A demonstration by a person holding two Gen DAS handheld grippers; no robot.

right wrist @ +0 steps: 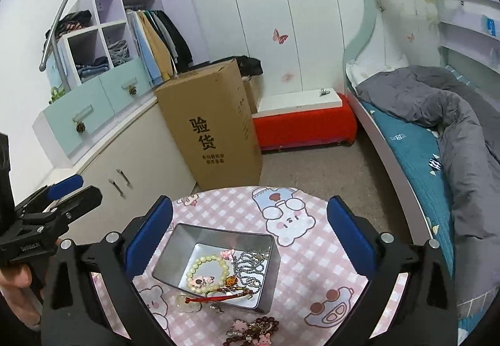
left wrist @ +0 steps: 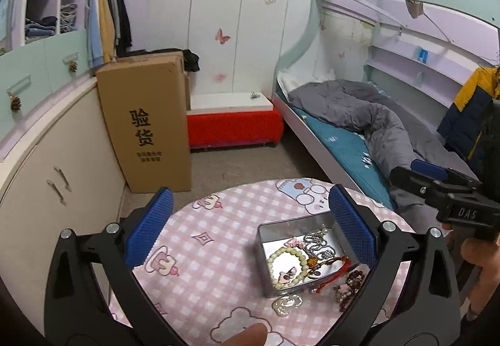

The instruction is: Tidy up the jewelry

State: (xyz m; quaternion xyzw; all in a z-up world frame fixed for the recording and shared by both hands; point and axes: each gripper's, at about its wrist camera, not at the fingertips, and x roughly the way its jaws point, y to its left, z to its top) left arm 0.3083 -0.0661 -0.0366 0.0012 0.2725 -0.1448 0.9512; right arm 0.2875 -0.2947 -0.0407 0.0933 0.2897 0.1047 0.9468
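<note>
right wrist view: right gripper (right wrist: 250, 227) jaws spread wide, empty, over the tin (right wrist: 175, 247) at lower centre on the table (right wrist: 312, 268). tin holds a pale bracelet (right wrist: 207, 261), chain (right wrist: 250, 268) and more. red cord (right wrist: 218, 298) drapes over its near wall; dark beads (right wrist: 265, 325) lie outside, bottom centre. left gripper (left wrist: 250, 218) also wide, empty. likely between picks; next calls for closing on the beads. small charms hard to tell apart; beads cut off by the frame edge.
</note>
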